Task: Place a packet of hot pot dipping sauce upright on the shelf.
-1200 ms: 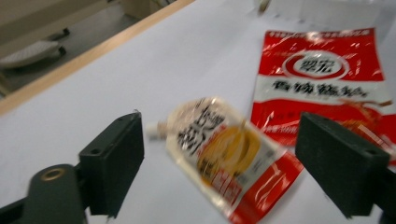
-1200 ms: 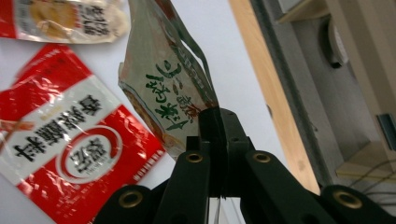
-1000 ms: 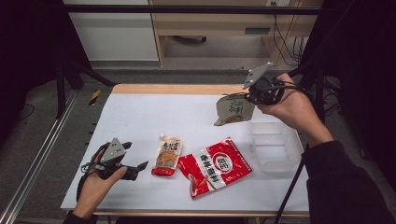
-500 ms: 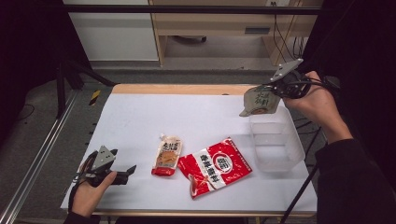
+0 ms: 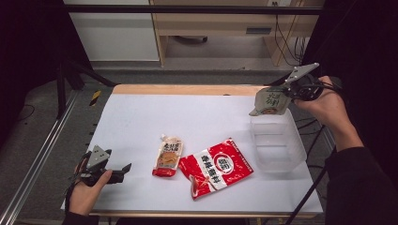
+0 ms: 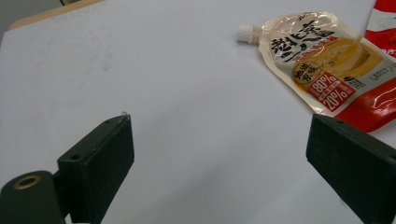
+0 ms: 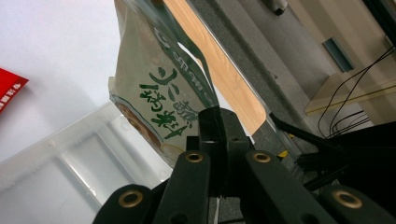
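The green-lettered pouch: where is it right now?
In the high view the green-lettered pouch hangs clamped in the right gripper at the table's far right, just above the far end of the clear plastic bin.

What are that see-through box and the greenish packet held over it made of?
The box looks like clear, glossy rigid plastic: the table shows through its walls. The packet seems thin, flexible plastic film, matte with green print; it creases where the right gripper pinches it.

left tongs (image 5: pixel 123 169) agape, right tongs (image 5: pixel 283 93) clamped
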### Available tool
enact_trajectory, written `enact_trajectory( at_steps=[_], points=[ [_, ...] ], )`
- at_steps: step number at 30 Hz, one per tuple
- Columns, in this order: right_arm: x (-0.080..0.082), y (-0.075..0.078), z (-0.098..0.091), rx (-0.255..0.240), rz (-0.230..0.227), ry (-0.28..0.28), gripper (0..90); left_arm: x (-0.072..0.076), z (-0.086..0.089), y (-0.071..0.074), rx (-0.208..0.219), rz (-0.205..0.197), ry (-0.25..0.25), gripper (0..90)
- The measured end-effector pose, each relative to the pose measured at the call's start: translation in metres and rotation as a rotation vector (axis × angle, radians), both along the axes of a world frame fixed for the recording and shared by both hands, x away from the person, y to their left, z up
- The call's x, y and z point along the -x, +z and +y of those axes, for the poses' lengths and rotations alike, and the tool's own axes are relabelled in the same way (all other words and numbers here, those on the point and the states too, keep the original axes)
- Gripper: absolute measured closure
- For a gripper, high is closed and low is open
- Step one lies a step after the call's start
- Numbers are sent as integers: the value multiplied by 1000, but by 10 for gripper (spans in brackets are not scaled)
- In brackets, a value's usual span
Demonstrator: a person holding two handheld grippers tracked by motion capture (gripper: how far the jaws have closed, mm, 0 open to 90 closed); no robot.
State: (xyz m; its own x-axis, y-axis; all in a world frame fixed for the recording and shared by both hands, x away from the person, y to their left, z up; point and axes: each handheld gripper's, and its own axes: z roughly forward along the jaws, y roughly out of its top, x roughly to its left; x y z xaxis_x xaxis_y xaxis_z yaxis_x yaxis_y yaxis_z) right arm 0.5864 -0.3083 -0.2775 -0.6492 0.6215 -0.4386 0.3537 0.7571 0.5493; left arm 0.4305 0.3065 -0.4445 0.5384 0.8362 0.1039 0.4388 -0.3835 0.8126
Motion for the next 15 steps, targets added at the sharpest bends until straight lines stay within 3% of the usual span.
enact_trajectory(
  at_steps=[15],
  points=[
    [-1, -23, -14, 10, 46, -26, 900, 0, 2, 1, 8, -6, 10, 72]
  ],
)
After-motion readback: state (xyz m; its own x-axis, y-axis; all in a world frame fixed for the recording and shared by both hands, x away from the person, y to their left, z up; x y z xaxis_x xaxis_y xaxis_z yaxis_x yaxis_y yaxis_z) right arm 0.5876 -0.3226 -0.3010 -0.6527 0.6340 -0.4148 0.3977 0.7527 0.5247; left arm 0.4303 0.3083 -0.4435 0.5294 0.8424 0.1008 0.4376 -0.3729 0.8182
